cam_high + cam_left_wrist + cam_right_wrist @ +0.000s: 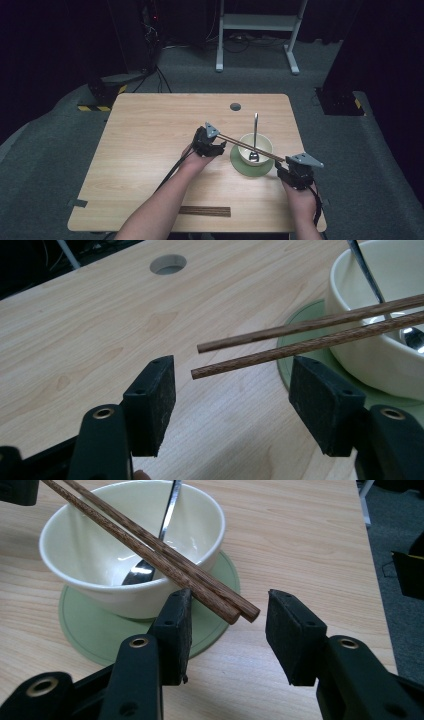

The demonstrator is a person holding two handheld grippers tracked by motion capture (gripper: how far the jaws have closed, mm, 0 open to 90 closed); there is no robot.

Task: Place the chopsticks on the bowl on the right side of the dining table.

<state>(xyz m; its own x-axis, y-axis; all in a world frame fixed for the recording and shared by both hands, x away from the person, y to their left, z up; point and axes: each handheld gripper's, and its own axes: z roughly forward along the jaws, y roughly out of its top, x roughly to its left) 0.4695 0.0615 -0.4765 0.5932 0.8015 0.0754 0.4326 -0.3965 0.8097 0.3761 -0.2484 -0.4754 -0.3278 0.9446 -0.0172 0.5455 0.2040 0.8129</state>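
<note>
A: Chopsticks (250,147) lie across the bowl (262,142), ends between both grippers' open jaws, none gripping.
B: Left gripper (232,390) and right gripper (227,625) likely squeeze next, then lift together.

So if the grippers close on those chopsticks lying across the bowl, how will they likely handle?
The chopsticks look thin, stiff and wooden, so probably light. Being round, they may roll along the bowl rim. Both ends hang unsupported between open jaws, so squeezing one end could pivot them.

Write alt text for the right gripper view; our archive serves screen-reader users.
A pair of wooden chopsticks lies across a cream bowl, ends between the right tool's open jaws. A spoon stands in the bowl, which sits on a green saucer.
</note>
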